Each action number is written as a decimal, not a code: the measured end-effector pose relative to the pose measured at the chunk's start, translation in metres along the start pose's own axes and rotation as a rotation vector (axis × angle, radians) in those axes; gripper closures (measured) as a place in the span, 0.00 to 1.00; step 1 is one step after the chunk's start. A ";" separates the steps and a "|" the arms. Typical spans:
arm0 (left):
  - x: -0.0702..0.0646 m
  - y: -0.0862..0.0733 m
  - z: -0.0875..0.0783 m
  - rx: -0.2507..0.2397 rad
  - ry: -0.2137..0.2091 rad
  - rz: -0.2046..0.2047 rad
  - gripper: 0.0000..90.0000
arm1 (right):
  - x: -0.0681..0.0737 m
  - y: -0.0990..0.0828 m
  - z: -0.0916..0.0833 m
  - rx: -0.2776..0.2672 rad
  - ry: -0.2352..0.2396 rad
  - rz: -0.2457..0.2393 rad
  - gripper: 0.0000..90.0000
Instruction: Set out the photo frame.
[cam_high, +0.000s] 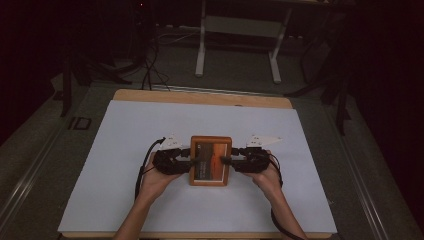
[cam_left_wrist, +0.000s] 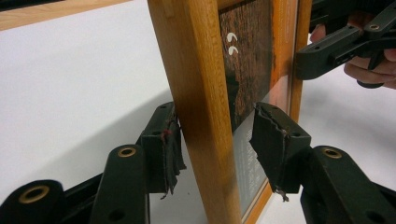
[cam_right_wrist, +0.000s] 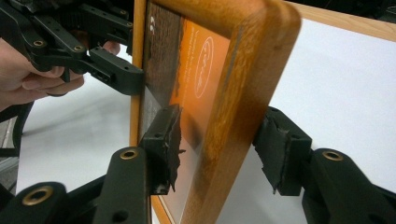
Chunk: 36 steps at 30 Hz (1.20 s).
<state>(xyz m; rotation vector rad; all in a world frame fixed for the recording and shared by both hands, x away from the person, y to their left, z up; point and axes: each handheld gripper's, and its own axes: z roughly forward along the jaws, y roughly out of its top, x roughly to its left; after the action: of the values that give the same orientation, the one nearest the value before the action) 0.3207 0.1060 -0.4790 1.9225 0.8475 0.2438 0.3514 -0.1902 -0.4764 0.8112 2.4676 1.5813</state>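
**Straddling both rails, gripping neither**

Starting at the left: holds the left gripper (cam_left_wrist: 214, 128) across the left rail of the picture frame (cam_high: 210, 160), with the outer pad at the wood and the inner pad standing off over the glass. Released, not clamped. Finds the frame at the middle of the white sheet (cam_high: 130, 150), between the 2 hands, print facing the high camera. Cannot tell whether lying flat or tipped up on its near edge. Mirrors that on the right: sets the right gripper (cam_right_wrist: 219, 135) across the right rail, jaws wide, leaving a gap between inner pad and wood, so slack as well.

Looks like the turning point of a lift or a set-down, with neither claw bearing weight. Calls next for 2 matched moves — either closing squarely on both rails together, or backing straight out sideways without nudging the frame.

Underneath, shows the sheet covering a wooden table (cam_high: 200, 97). Beyond, reveals a dim room: cables (cam_high: 150, 65) on grey floor at left, pale desk legs (cam_high: 237, 50) at centre, dark stands at right.
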 end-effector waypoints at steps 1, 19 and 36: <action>0.001 0.000 -0.001 0.000 -0.002 -0.005 0.56 | 0.000 0.000 -0.001 -0.002 -0.001 0.001 0.56; 0.003 0.004 -0.026 -0.067 0.022 -0.030 0.55 | -0.001 -0.008 -0.043 -0.010 -0.097 0.020 0.51; 0.020 -0.003 -0.051 -0.108 0.103 -0.095 0.53 | -0.025 -0.038 -0.091 -0.025 -0.207 0.146 0.50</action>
<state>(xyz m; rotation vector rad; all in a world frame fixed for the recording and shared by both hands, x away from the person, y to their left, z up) 0.3081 0.1562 -0.4601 1.7768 0.9722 0.3273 0.3256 -0.2884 -0.4732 1.1126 2.2858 1.4831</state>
